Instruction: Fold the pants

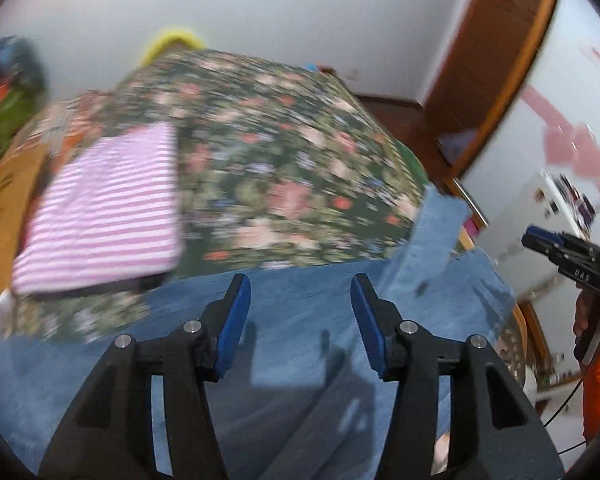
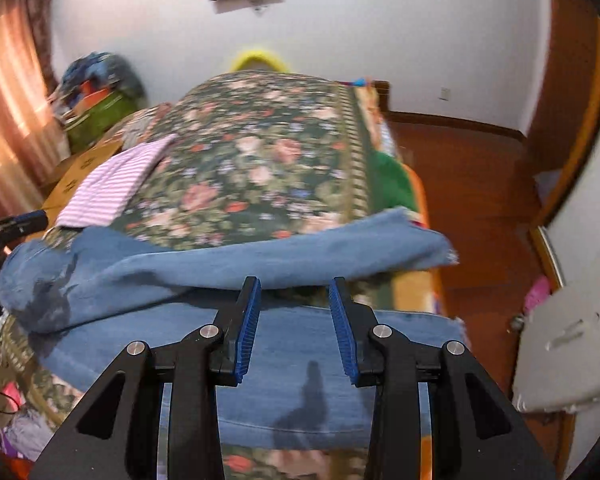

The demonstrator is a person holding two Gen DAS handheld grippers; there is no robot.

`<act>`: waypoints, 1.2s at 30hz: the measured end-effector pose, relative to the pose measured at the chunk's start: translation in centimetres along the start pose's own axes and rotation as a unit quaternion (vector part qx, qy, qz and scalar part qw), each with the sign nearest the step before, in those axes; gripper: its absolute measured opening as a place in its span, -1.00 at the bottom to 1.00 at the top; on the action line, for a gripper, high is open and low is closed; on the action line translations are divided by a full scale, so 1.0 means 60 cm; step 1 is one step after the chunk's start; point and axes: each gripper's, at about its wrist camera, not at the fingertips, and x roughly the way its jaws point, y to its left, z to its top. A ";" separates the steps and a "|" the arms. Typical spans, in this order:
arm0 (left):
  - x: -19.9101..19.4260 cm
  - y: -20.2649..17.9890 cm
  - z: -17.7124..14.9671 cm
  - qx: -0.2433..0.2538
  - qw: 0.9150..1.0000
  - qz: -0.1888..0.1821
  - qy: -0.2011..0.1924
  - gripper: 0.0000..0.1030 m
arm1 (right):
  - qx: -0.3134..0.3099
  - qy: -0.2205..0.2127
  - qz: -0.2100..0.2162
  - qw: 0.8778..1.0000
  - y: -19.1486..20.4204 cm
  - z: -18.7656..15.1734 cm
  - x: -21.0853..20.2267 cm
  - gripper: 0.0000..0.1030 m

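Blue denim pants [image 1: 284,344] lie across the near end of a floral-covered bed [image 1: 268,152]. My left gripper [image 1: 298,292] is open and empty, hovering over the denim. One pant leg end [image 1: 432,236] sticks up at the right. In the right wrist view the pants [image 2: 292,356] lie in two layers, the upper leg [image 2: 228,260] draped across. My right gripper [image 2: 294,294] is open and empty just above the lower layer. It also shows in the left wrist view [image 1: 560,252] at far right, off the bed. The left gripper's tip [image 2: 16,224] shows at the left edge.
A folded pink-striped garment [image 1: 104,212] lies on the bed at the left, also in the right wrist view [image 2: 116,184]. Cardboard boxes [image 2: 76,176] and a colourful bag [image 2: 100,92] stand left of the bed. Wooden floor [image 2: 472,208] and a door are to the right.
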 end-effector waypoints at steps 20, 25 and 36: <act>0.193 -0.117 0.005 0.039 0.989 -0.104 0.096 -0.29 | 0.052 0.032 -0.013 0.998 -0.117 0.042 0.107 -0.11; 0.199 -0.110 0.006 0.029 0.989 -0.113 0.092 -0.36 | 0.059 0.057 -0.018 0.996 -0.137 0.084 0.185 -0.10; 0.206 -0.095 0.006 0.010 0.986 -0.139 0.089 -0.36 | 0.099 0.147 -0.033 0.984 -0.186 0.108 0.354 -0.10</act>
